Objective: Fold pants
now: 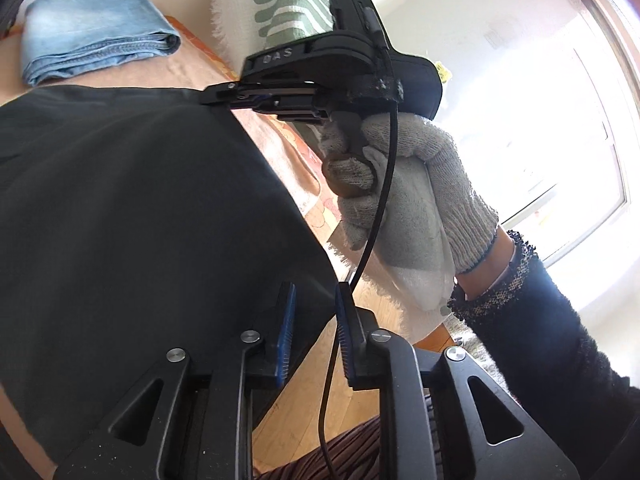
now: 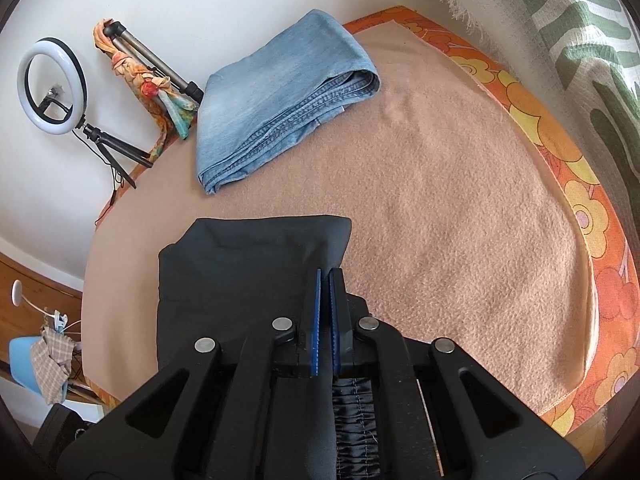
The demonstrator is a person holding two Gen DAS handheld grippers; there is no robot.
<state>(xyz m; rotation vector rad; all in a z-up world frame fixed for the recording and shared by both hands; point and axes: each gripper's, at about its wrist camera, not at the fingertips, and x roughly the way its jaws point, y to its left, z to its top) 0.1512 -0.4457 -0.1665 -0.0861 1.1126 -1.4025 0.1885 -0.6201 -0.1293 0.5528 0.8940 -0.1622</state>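
Black pants (image 1: 140, 200) lie spread over the tan blanket (image 2: 440, 208); they also show in the right wrist view (image 2: 240, 264). My left gripper (image 1: 316, 332) is open, its blue pads either side of the pants' lower edge, gripping nothing. My right gripper (image 2: 325, 276) is shut on the black pants' edge, with the gathered waistband (image 2: 354, 432) under its fingers. From the left wrist view the right gripper (image 1: 224, 94) pinches the pants' far corner, held by a gloved hand (image 1: 408, 184).
Folded light-blue jeans (image 2: 280, 100) lie at the far side of the blanket, also in the left wrist view (image 1: 92, 32). An orange floral sheet (image 2: 560, 168) borders the blanket. A green-patterned white cloth (image 2: 580, 32) hangs at right. A ring light (image 2: 52, 86) and tripod (image 2: 152, 60) stand by the wall.
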